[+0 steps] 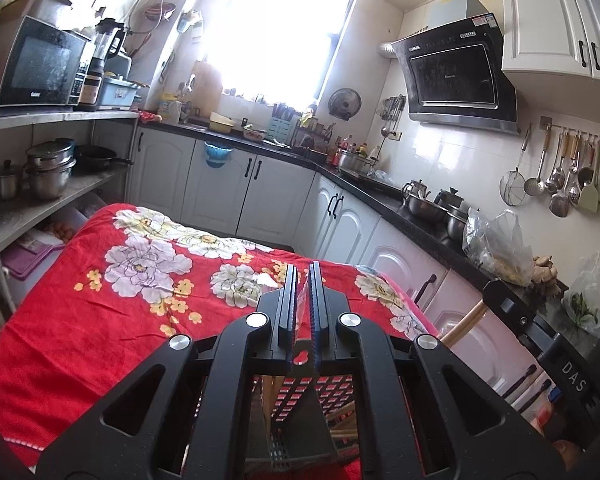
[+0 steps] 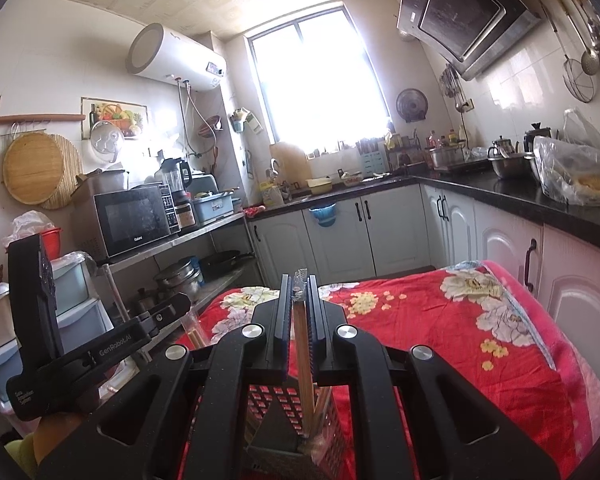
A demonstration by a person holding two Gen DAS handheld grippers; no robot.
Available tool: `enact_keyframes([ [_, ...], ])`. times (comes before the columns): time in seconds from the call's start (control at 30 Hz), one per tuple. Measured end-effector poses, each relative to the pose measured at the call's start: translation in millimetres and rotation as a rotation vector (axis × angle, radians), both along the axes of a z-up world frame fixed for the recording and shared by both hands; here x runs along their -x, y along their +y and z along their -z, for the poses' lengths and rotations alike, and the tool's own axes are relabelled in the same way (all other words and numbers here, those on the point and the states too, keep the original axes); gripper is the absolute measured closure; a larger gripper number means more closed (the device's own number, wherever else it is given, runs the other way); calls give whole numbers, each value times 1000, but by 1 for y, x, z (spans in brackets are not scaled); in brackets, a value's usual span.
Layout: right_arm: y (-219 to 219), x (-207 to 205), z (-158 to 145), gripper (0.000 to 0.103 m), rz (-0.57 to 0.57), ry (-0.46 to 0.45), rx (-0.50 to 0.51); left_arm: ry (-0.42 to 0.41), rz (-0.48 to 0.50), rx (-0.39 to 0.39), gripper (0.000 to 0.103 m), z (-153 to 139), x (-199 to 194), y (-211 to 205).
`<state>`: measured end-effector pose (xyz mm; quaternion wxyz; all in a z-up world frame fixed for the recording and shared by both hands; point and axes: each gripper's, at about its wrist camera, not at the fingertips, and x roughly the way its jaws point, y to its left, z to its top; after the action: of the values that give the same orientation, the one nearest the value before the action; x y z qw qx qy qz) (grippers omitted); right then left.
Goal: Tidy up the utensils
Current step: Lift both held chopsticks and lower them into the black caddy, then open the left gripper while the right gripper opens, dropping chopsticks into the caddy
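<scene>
The right gripper (image 2: 299,312) is closed on a pair of wooden chopsticks (image 2: 303,360) in a clear wrapper. Their long axis is near vertical, running down from between the fingers into the perforated utensil holder (image 2: 332,412) directly below. So the thing lies under the fingers, not in front — my judgement is that the coming move is along this axis, straight down, w/ little side motion.

The left gripper (image 1: 302,300) has its fingers almost together, only a thin gap, and something clear and thin seems pinched there, maybe a wrapper; I cannot tell for sure. The same holder (image 1: 300,420) is under it, w/ more chopsticks (image 1: 342,412) leaning inside. Both grippers are over the holder, but the right one holds the chopsticks, so it is the working one.

The holder stands on a red flowered cloth (image 2: 440,340) that covers the table; soft and wrinkled, so the holder may tip if pushed sideways.

Farther away: white cabinets (image 2: 380,232), a black countertop (image 2: 500,196), a microwave (image 2: 134,220) on a metal shelf at the left, a range hood (image 1: 456,76) on the wall, and at the far end a very bright window (image 2: 320,80).
</scene>
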<state>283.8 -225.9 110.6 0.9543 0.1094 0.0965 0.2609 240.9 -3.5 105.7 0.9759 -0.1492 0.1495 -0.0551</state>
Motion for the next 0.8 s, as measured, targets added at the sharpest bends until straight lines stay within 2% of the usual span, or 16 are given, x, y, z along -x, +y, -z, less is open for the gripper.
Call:
enact_keyframes([
  [0.43, -9, 11, 9, 92, 4, 58, -14, 64, 31, 24, 100, 4, 13, 1],
  [0.53, -12, 14, 10, 88, 3, 63, -14, 78, 37, 21, 90, 6, 16, 1],
  [0.63, -14, 15, 11, 83, 4, 71, -10, 87, 40, 19, 88, 7, 21, 1],
  [0.73, -15, 18, 13, 77, 5, 86, -6, 90, 41, 16, 80, 7, 25, 1],
  [0.8, -17, 20, 14, 73, 7, 92, -7, 95, 46, 19, 78, 8, 29, 2],
])
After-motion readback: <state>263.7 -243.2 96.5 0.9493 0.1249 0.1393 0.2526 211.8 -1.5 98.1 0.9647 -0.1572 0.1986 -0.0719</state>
